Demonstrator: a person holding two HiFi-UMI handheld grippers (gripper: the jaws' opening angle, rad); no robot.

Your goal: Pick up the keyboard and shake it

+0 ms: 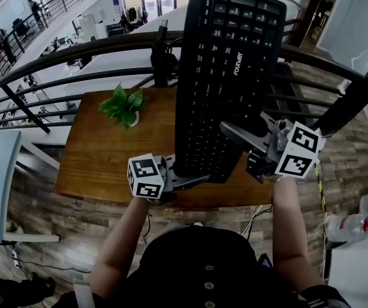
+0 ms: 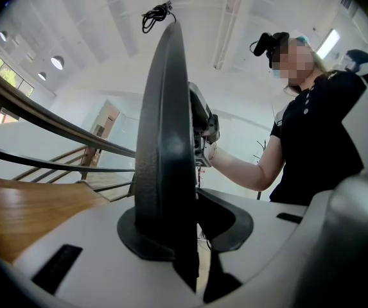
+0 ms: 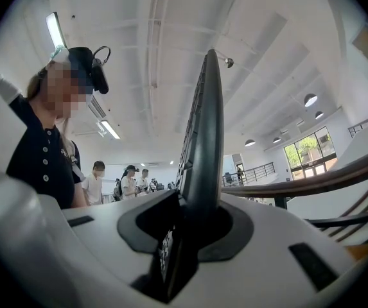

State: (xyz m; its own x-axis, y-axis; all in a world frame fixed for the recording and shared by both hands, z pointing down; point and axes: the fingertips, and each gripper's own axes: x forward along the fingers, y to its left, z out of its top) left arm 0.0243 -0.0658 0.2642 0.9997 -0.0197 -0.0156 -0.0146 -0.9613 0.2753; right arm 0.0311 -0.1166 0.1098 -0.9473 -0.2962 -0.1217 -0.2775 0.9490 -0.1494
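Observation:
A black keyboard [image 1: 225, 76] is lifted off the table and stands nearly on end, its keys facing the head view. My left gripper [image 1: 190, 179] is shut on its lower left corner, and my right gripper [image 1: 241, 136] is shut on its lower right edge. In the left gripper view the keyboard [image 2: 164, 140] shows edge-on as a tall dark slab wedged between the jaws of the left gripper [image 2: 184, 236]. In the right gripper view the keyboard's thin edge [image 3: 203, 146] rises out of the right gripper [image 3: 187, 226], which clamps it.
Below the keyboard lies a wooden table [image 1: 100, 165] with a small potted plant [image 1: 122, 106] at its far left. A dark metal railing [image 1: 74, 53] runs just behind the table, with an atrium drop beyond. Plastic bottles [image 1: 357, 223] lie on the floor at the right.

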